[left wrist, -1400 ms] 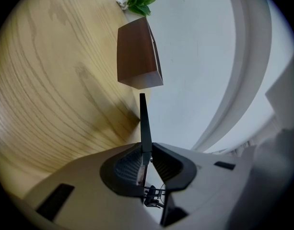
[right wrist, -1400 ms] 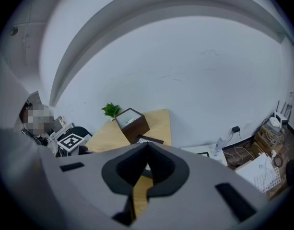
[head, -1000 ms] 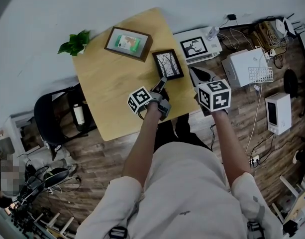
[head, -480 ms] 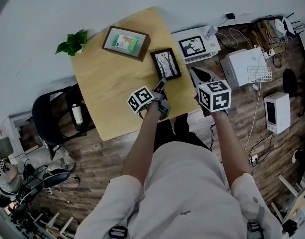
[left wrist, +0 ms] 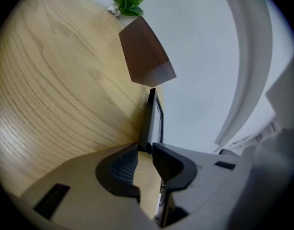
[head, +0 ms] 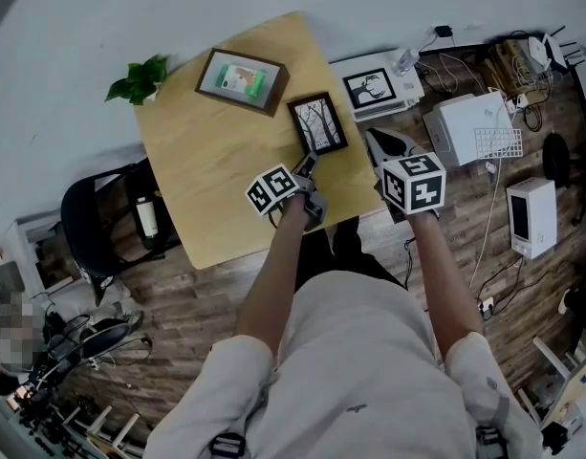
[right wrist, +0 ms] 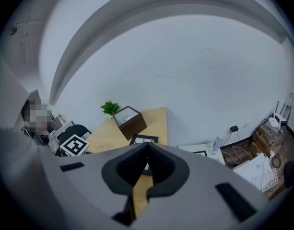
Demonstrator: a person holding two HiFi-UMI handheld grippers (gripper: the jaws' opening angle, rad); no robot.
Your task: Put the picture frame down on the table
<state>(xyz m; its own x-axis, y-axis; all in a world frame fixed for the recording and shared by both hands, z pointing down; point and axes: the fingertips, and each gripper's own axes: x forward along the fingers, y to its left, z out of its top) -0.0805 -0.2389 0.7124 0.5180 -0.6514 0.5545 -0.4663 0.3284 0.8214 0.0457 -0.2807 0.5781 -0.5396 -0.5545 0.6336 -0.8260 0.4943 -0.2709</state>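
Our left gripper pinched the black picture frame's near edge, jaws narrow. The frame ran straight ahead from them, low at the wooden table's edge. Our right gripper, closed on nothing, hung beside that edge, farther off.

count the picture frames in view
3. One brown frame on the table near the plant; one black frame in the left gripper, over the table's right side; a second black frame on the white box beside the table. Others may be hidden.
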